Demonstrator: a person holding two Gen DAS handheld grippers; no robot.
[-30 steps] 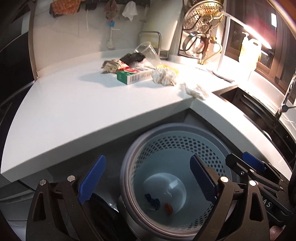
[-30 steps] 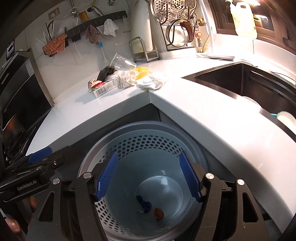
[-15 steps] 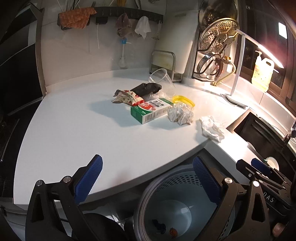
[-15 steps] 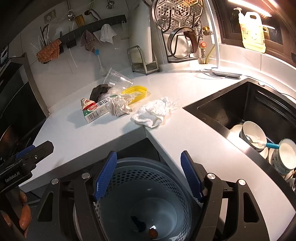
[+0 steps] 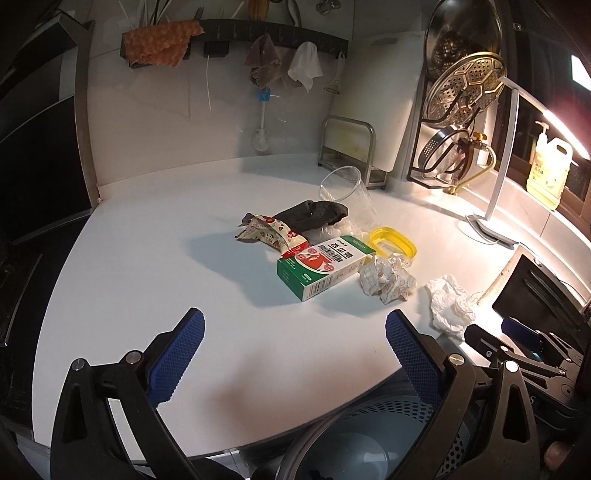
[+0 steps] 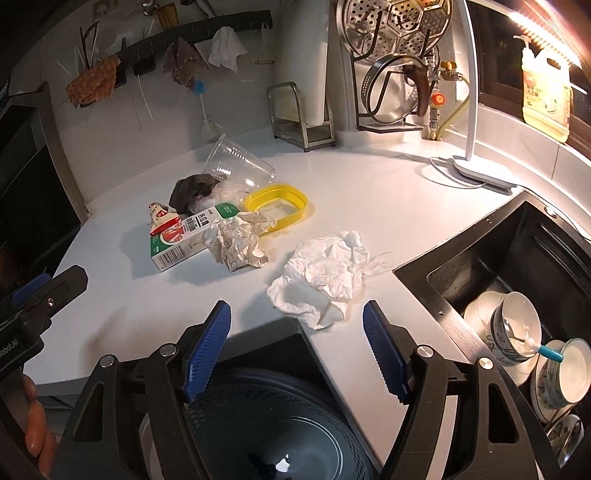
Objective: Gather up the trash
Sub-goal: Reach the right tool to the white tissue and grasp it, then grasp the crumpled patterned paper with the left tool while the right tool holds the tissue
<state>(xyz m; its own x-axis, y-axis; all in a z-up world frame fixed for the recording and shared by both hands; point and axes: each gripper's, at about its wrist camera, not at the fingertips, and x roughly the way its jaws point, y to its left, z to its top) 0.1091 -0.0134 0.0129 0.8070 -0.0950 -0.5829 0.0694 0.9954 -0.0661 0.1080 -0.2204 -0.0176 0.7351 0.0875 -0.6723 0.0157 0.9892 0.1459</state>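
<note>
Trash lies in a heap on the white counter (image 5: 155,288): a green and white carton (image 5: 325,266), a red patterned wrapper (image 5: 269,233), a dark crumpled piece (image 5: 314,215), a clear plastic cup (image 5: 347,192) on its side, a yellow lid (image 5: 393,242), a crumpled printed paper (image 5: 388,278) and a white tissue (image 6: 325,273). The perforated bin (image 6: 258,413) stands below the counter edge. My left gripper (image 5: 293,354) is open and empty, above the counter's near edge. My right gripper (image 6: 297,343) is open and empty, just short of the tissue.
A black sink (image 6: 517,266) with bowls (image 6: 513,321) lies to the right. A white lamp base (image 6: 480,177), a dish rack (image 6: 303,114), hanging pot lids (image 6: 399,33) and a soap jug (image 6: 546,96) stand along the back wall. Rags hang on a wall rail (image 5: 236,33).
Both grippers have risen from over the bin up to counter height and tilted toward the trash heap. Both stay open and empty.
</note>
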